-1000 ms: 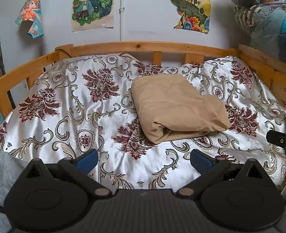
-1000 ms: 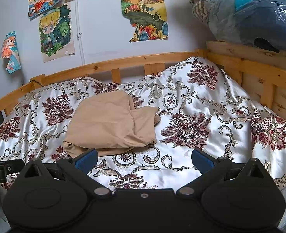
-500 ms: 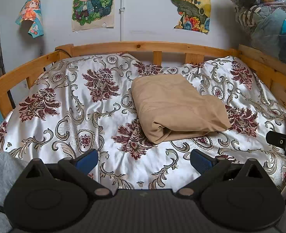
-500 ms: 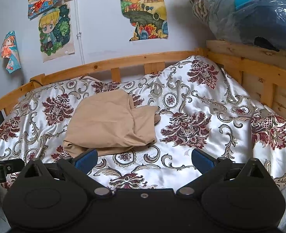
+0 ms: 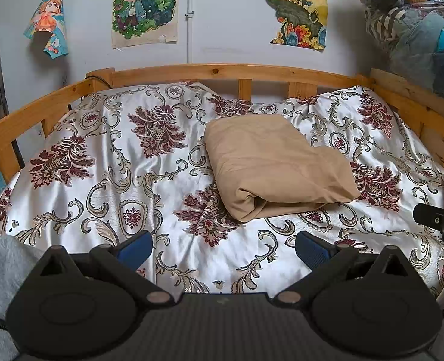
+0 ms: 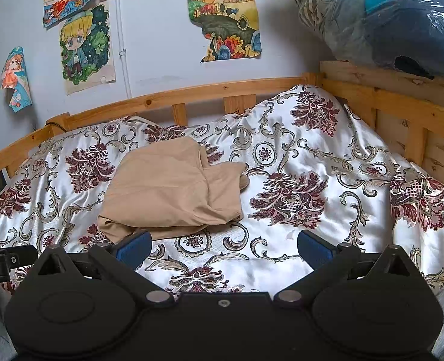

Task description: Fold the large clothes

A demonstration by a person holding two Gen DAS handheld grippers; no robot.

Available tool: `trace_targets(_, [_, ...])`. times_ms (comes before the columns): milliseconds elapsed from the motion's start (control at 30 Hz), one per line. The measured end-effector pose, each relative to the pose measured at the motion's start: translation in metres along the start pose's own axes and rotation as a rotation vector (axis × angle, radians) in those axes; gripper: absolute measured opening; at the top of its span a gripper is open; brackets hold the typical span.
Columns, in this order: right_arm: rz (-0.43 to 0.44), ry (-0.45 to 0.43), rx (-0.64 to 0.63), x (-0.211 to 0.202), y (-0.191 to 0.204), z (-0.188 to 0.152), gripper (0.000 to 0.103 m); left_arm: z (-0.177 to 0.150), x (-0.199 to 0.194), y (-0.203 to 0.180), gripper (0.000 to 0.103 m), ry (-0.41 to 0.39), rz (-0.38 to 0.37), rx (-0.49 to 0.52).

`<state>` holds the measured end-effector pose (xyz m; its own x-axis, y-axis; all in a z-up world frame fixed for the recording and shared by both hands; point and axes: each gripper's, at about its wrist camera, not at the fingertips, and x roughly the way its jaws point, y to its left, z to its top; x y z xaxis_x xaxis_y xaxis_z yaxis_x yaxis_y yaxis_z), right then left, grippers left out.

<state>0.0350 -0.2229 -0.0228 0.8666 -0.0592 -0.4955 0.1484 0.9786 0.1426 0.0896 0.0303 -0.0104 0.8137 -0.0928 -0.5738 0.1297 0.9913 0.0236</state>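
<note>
Left gripper point(image 5: 223, 248) hanging at bottom of frame, blue fingers point(image 5: 134, 248) spread wide, gripping nothing; right gripper point(image 6: 223, 248) likewise released, holding nothing; tan garment point(image 5: 274, 165) lying folded in centre of frame, resting on floral bedspread point(image 5: 101, 180), well apart from both grippers; wooden bed rail point(image 5: 215, 70) running across upper middle; posters point(image 6: 85, 48) hanging on wall in upper left.
</note>
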Motion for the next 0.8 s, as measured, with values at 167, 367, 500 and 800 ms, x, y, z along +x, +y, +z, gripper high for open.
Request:
trace_targets(167, [0.001, 0.001, 0.000, 0.0001, -0.0009, 0.0002, 0.102, 0.0000, 0.0001, 0.0002, 0.102, 0.000, 0.000, 0.001])
trace_targets(367, [0.000, 0.003, 0.001, 0.0007, -0.0015, 0.0001, 0.102, 0.0003, 0.0003, -0.0004, 0.102, 0.000, 0.000, 0.002])
trace_targets(500, [0.000, 0.003, 0.002, 0.0006, -0.0020, -0.0003, 0.102, -0.0003, 0.0005, 0.0001, 0.102, 0.007, 0.003, 0.007])
trace_targets(800, [-0.002, 0.021, -0.008, 0.0028, 0.0011, -0.0037, 0.102, -0.0016, 0.0067, -0.0038, 0.102, 0.053, 0.043, 0.043])
